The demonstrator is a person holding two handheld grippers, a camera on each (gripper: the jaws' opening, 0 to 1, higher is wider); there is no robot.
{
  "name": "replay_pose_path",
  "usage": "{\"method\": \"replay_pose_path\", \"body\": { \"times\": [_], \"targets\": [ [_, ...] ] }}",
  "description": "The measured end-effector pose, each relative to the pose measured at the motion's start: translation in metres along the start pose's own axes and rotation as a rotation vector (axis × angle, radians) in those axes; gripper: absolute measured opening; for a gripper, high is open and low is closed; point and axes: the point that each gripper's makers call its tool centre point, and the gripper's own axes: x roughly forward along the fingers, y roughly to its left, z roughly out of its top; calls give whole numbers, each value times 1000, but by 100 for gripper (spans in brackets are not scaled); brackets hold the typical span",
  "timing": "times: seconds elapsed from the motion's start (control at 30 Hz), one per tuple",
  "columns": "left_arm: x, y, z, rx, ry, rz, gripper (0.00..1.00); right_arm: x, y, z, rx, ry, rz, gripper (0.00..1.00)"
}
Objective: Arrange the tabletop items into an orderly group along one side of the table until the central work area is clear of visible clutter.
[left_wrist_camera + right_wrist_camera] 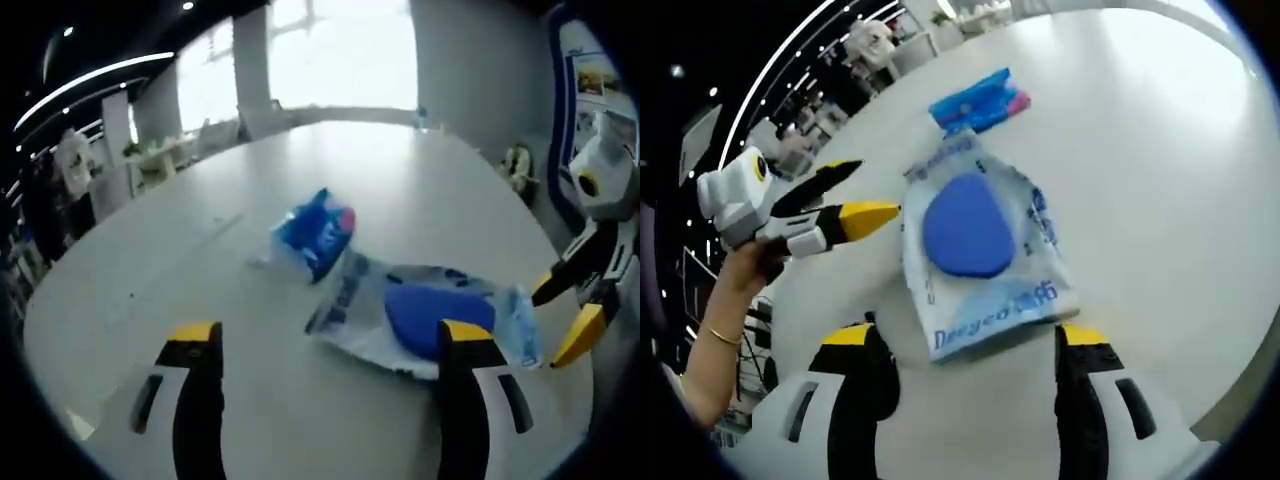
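In the right gripper view, your right gripper (970,360) sits at the bottom with its jaws apart, the near edge of the clear pouch (980,250) with a blue pad inside lying between them on the white table (1160,150). At left centre your left gripper (855,195) hovers just beside the pouch, jaws apart. Beyond, near the top, lies the small blue packet (978,102), touching the pouch's far end.

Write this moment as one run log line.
left gripper: open | right gripper: open | white pouch: flat on table, ungrasped | blue packet: beyond pouch
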Motion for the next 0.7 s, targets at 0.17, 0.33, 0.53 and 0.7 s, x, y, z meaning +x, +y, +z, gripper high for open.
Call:
{"method": "replay_pose_path", "body": {
  "times": [0.17, 0.33, 0.53, 0.7],
  "targets": [
    [17, 5, 6, 40, 9, -19, 79, 0, 2, 4, 38, -36, 9, 60],
    [28, 4, 4, 61, 53, -60, 72, 3, 9, -1, 45, -25, 24, 55],
    [38, 5, -5, 64, 116, -85, 59, 2, -4, 2, 116, -40, -17, 38],
    [43, 5, -13, 82, 159, -106, 45, 3, -2, -1, 151, -26, -12, 35]
  ]
}}
